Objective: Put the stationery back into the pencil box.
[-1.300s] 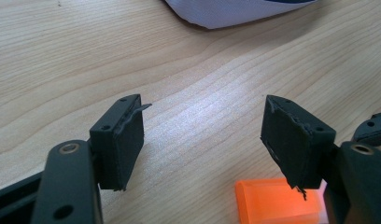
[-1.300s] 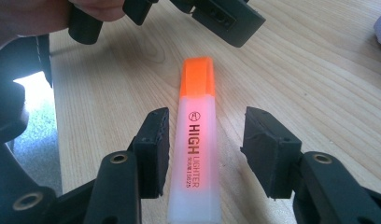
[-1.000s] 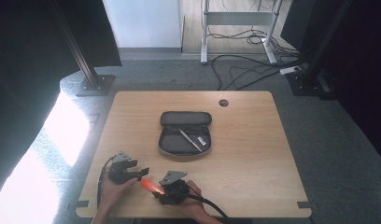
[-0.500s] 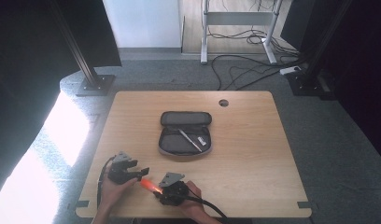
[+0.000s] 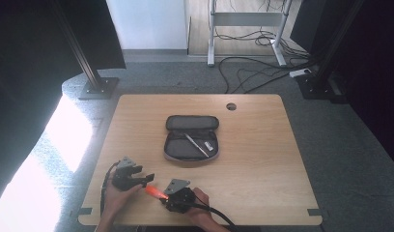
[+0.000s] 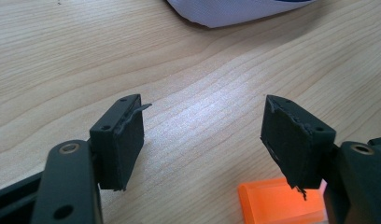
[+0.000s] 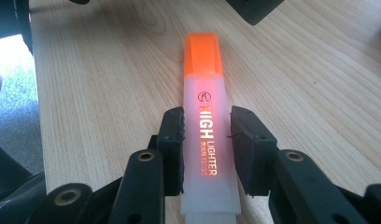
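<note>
Now the highlighter lies between the right gripper's closing jaws.

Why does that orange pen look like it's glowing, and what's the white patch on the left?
Right gripper view: light shines through the translucent highlighter, lettering lit. High view: sunlight overexposes the floor white. Left gripper view: soft sheen on the table.

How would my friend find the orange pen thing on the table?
Look at the wooden table's near edge, in front of the open pencil case. The highlighter lies there between the right tool's jaws. It alone glows orange, with an orange cap and "HIGH LIGHTER" printed on it.
</note>
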Demonstrator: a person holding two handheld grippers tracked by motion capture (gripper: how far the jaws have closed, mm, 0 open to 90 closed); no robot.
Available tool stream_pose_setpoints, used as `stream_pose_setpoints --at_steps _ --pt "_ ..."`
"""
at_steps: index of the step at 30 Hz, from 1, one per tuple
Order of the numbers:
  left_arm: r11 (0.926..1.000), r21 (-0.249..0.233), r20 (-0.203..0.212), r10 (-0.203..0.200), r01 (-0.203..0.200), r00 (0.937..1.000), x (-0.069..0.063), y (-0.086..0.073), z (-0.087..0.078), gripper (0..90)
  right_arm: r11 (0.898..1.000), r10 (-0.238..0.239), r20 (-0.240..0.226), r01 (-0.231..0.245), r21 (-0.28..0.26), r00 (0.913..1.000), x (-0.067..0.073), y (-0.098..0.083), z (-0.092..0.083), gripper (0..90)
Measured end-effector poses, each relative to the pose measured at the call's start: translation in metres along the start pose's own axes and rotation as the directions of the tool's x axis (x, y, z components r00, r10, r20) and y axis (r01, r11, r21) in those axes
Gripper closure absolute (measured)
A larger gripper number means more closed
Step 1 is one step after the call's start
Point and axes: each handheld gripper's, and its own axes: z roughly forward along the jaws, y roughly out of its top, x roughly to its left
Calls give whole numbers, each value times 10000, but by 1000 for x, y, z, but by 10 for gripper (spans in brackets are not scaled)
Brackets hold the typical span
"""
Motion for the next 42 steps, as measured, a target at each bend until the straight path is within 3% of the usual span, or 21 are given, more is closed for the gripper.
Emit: stream_pose_setpoints --at_steps 20,42 --pt "9999 -145 -146 -35 33 9999 0 0 0 310 9990 120 82 -117 -441 9999 -10 2 -25 659" --pt "9998 -161 -190 -117 113 9998 2 -1 -2 313 9949 466 616 -408 -926 9970 -27 0 -51 659"
